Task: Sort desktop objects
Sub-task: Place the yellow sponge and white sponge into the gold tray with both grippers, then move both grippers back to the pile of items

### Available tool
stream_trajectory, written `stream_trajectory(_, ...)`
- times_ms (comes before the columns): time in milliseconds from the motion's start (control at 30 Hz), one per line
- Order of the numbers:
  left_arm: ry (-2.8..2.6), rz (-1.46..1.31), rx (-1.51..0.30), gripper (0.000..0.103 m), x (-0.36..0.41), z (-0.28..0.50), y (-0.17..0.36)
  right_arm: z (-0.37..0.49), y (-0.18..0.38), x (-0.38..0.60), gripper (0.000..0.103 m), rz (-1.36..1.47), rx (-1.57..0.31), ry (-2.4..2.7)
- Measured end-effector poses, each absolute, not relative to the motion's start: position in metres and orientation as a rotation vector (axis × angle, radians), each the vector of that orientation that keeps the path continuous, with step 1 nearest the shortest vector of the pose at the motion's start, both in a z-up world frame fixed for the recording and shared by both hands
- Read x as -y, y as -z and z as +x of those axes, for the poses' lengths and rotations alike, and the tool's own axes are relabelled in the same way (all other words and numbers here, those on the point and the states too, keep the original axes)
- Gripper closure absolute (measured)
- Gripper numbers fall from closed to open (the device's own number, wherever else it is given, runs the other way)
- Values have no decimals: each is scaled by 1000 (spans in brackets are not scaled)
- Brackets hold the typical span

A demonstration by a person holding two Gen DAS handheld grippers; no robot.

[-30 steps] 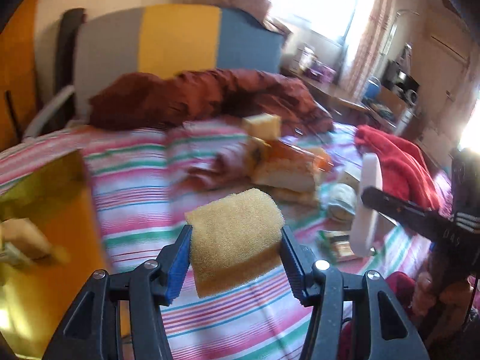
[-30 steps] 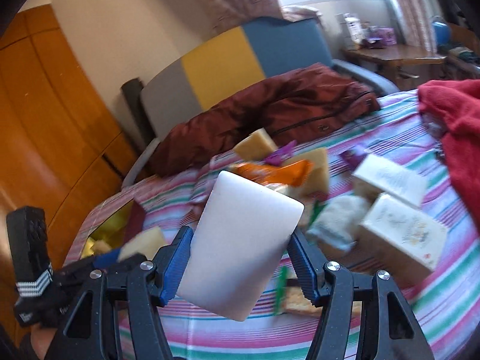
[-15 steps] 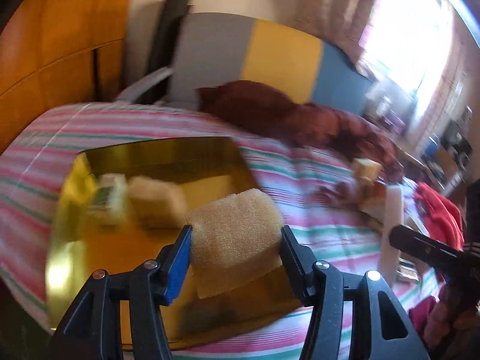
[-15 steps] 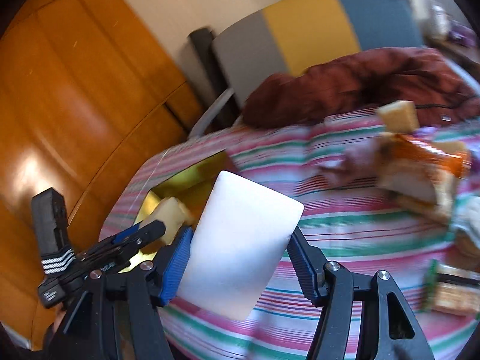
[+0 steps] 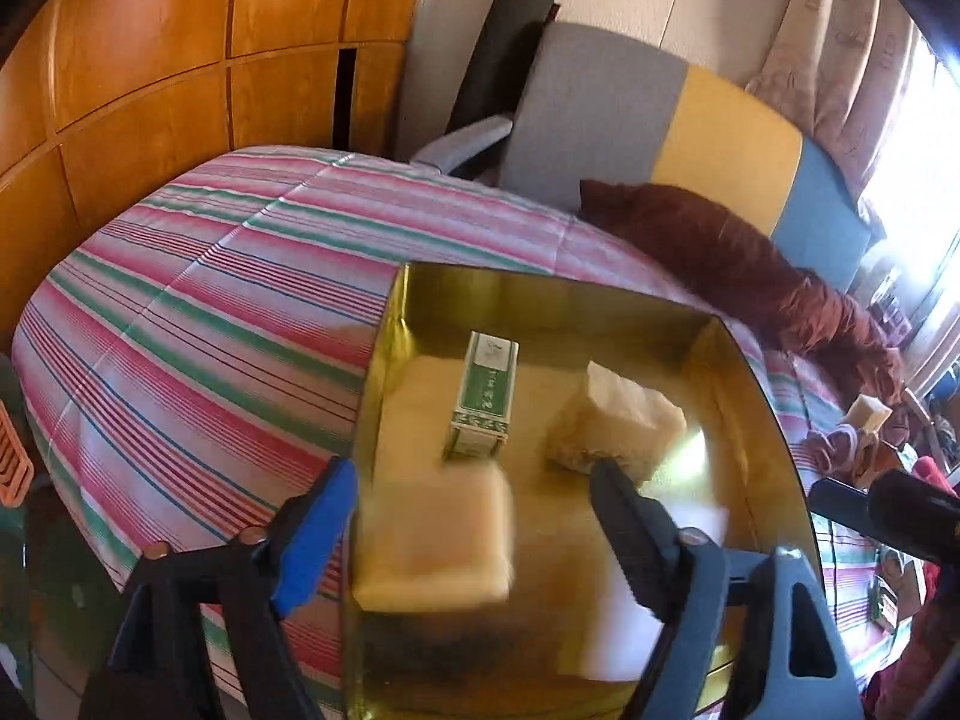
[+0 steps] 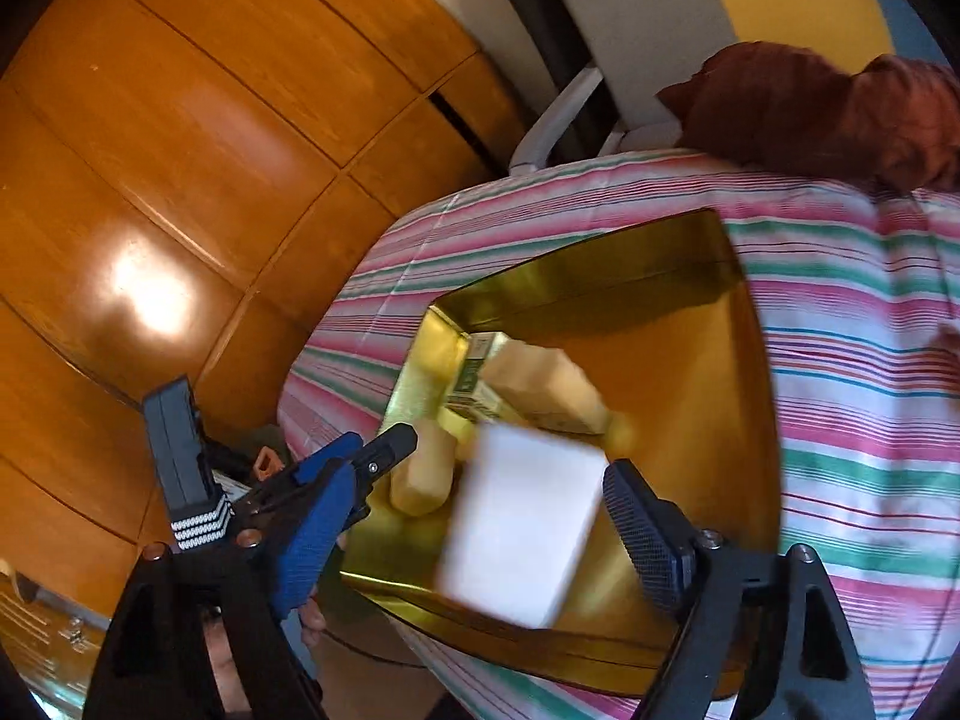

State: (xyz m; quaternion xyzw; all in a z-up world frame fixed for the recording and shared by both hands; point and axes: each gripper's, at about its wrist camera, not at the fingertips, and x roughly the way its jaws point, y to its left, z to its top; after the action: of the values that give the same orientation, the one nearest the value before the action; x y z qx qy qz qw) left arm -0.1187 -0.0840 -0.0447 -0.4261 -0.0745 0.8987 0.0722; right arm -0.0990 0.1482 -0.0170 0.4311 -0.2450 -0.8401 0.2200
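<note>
Sponge [image 5: 435, 540] blurred, soft block, over shiny gold tray [image 5: 540, 294].

Both wrist views look steeply down, close over the same gold tray [image 5: 540, 294].

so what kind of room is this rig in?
Looks like a bedroom at home, not a lab. The gold tray sits on a striped quilt, with wood wardrobe doors behind, a padded chair and a curtained window.
</note>
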Motion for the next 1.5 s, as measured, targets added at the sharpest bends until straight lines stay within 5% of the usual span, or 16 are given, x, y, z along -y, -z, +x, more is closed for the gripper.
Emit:
stream_trajectory(267, -2712, -1229, 357, 21, 96, -94, 42, -84, 28, -167, 16, 1246, 683, 2375)
stream_trajectory(900, -2696, -1148, 39, 22, 26, -60, 15, -21, 37, -211, 14, 1273, 568, 2595)
stream_trajectory(1500, -2532, -1084, -45, 26, -26, -44, 8, 24, 25, -261, 14, 1267, 480, 2808)
